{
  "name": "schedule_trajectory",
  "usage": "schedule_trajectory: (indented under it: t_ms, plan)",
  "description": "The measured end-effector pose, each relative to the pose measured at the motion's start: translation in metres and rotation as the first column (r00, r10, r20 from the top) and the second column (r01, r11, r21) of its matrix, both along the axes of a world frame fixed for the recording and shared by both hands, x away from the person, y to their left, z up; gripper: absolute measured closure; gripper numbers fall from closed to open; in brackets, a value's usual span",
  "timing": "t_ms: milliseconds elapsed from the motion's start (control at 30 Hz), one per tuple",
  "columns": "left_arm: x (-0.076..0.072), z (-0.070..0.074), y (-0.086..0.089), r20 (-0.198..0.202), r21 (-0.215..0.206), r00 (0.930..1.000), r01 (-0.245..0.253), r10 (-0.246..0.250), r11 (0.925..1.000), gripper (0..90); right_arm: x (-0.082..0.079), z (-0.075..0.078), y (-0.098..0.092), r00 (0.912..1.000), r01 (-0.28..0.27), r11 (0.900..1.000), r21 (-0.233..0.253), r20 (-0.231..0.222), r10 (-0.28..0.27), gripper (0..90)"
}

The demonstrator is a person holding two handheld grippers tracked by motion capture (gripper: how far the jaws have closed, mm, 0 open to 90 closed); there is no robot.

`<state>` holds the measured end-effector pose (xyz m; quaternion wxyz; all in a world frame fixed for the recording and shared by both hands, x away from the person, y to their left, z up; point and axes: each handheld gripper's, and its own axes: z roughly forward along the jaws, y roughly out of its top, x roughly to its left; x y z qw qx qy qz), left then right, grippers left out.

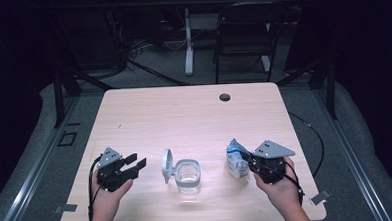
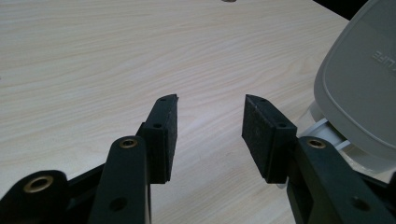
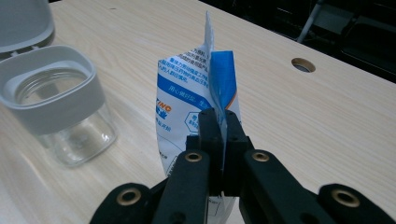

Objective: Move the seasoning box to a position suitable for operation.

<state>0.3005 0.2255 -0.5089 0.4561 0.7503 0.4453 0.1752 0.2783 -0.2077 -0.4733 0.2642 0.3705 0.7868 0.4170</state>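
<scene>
The right gripper clenches a blue-and-white pouch, upright just right of the glass jar. Left of the jar, the left gripper hovers, jaws released, near its raised lid

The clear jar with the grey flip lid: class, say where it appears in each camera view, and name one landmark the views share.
High view: the jar stands front and centre on the table, between the grippers.
Left gripper view: its raised lid is at the right edge.
Right gripper view: the jar is at the left, beside the pouch.
Shared landmark: the table's round hole.
</scene>
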Motion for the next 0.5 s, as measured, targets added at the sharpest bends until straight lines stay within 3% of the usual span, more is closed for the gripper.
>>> schedule_trajectory:
  t_ms: [500]
  plan:
    - [-0.001,0.001,0.000,0.005,-0.005,1.0000,0.001,-0.001,1.0000,55.6,-0.033,-0.004,-0.014,0.9998,-0.016,1.000,0.024,0.010,0.016,90.0]
